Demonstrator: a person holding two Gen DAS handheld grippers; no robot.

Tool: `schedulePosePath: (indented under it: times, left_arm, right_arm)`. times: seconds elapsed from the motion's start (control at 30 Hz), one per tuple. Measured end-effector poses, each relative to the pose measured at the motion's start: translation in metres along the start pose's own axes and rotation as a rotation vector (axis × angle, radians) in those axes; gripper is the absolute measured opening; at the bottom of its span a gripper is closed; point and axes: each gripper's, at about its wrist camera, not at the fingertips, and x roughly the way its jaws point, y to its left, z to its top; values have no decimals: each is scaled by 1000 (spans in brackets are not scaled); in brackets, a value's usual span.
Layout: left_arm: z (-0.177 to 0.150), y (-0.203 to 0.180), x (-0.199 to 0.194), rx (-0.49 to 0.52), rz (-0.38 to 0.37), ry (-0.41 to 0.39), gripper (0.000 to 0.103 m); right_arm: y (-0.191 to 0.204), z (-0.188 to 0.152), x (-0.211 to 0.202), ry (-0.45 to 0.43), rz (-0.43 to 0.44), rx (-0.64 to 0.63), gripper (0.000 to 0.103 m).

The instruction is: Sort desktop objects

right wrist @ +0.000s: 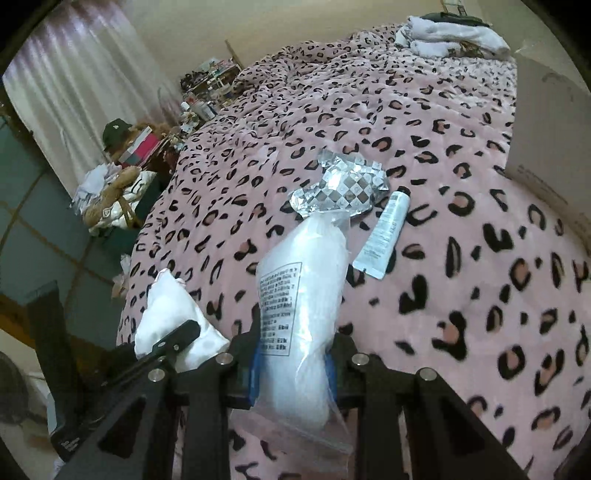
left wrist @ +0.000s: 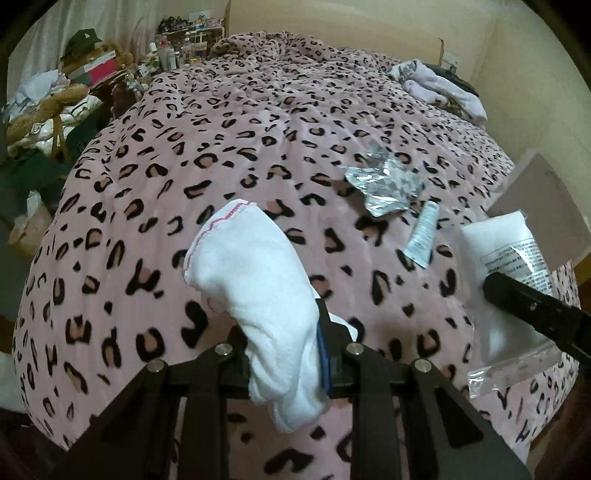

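My left gripper point(left wrist: 282, 354) is shut on a white cloth point(left wrist: 255, 280) with pink stitching, held up above the pink leopard-print blanket point(left wrist: 258, 129). The same cloth point(right wrist: 173, 314) shows at the lower left of the right wrist view, with a finger of the left gripper across it. My right gripper point(right wrist: 293, 363) is shut on a clear plastic bag of white padding point(right wrist: 303, 295) with a printed label; that bag point(left wrist: 506, 251) appears at the right of the left wrist view. A crumpled foil wrapper point(left wrist: 384, 181) point(right wrist: 343, 184) and a small white tube point(left wrist: 423, 232) point(right wrist: 384, 230) lie on the blanket.
A cardboard box point(right wrist: 550, 122) point(left wrist: 539, 206) stands at the blanket's right edge. Folded white clothes point(left wrist: 436, 85) point(right wrist: 450, 35) lie at the far right corner. A cluttered pile with plush toys, boxes and a cap point(left wrist: 74, 85) lines the left side.
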Motion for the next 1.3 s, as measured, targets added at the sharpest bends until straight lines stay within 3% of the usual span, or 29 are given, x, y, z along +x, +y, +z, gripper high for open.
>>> schedulePosePath:
  times: [0.73,1.3]
  left_arm:
    - [1,-103,-59,152,-60,-65,25]
    - [4,-177,-55,254,-115,-53,25]
  right_arm:
    - [-29,-21,-105,-139,-102,9,26]
    - [-82,-25,-139,-185,-211,72,26]
